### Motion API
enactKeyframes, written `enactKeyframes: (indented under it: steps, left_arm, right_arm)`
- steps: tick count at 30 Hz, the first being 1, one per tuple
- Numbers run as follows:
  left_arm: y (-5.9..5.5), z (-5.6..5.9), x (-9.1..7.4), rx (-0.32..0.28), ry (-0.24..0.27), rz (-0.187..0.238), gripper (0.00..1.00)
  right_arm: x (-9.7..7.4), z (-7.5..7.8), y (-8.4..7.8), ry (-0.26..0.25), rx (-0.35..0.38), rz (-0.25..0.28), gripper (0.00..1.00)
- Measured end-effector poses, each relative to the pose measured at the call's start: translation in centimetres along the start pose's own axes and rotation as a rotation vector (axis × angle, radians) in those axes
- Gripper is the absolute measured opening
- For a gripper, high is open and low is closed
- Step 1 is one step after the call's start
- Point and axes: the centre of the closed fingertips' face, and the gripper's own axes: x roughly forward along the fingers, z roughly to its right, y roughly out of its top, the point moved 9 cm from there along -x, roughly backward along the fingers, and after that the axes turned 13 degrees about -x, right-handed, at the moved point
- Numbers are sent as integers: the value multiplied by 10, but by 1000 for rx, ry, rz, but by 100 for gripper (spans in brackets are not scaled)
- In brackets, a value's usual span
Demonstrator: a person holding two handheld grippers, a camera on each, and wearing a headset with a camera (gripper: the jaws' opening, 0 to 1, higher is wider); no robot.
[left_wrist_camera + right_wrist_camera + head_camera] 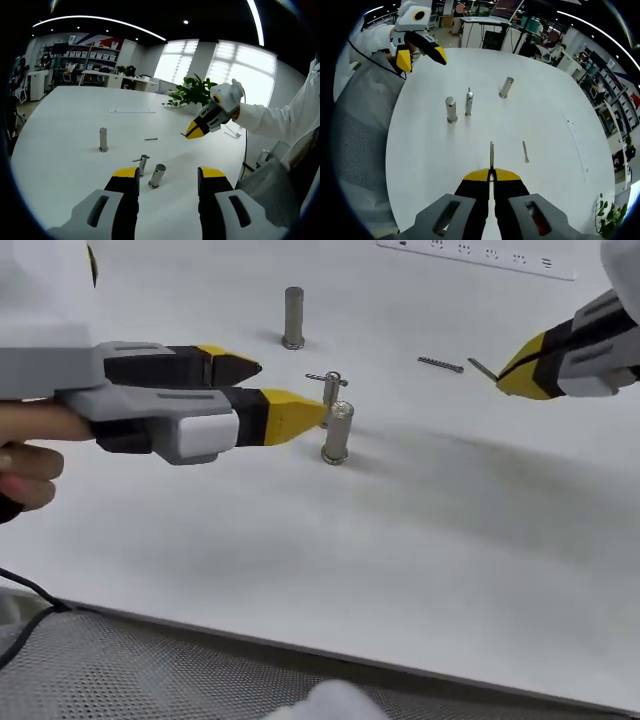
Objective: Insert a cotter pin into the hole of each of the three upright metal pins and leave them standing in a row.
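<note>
Three upright metal pins stand on the white table (420,540). The far pin (293,318) is bare. The middle pin (332,390) has a cotter pin through its top. The near pin (338,433) is bare and stands close to it. My left gripper (290,390) is open just left of the near two pins, its lower yellow tip almost at the near pin (158,176). My right gripper (503,378) is shut on a cotter pin (491,152), held above the table to the right. A loose cotter pin (440,364) lies between the grippers.
A white power strip (480,255) lies at the far edge of the table. The table's near edge (300,645) runs across the bottom, with grey mesh below it. A hand (30,455) holds the left gripper's handle.
</note>
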Motion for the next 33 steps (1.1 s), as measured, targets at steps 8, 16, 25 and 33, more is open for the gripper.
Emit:
enactKeyframes:
  steps: [8, 16, 25, 33]
  left_arm:
    - [4, 1, 9, -22, -32, -16, 35]
    - [6, 4, 20, -36, -60, -41, 31]
    - [9, 7, 35, -53, -92, -59, 30]
    - [10, 11, 46, -62, -121, -74, 25]
  right_arm:
    - [-10, -19, 12, -74, -66, 29, 0]
    - [-12, -31, 21, -148, -150, 51, 0]
    - [-10, -35, 33, -181, -196, 81, 0]
    - [-7, -46, 45, -214, -256, 94, 0]
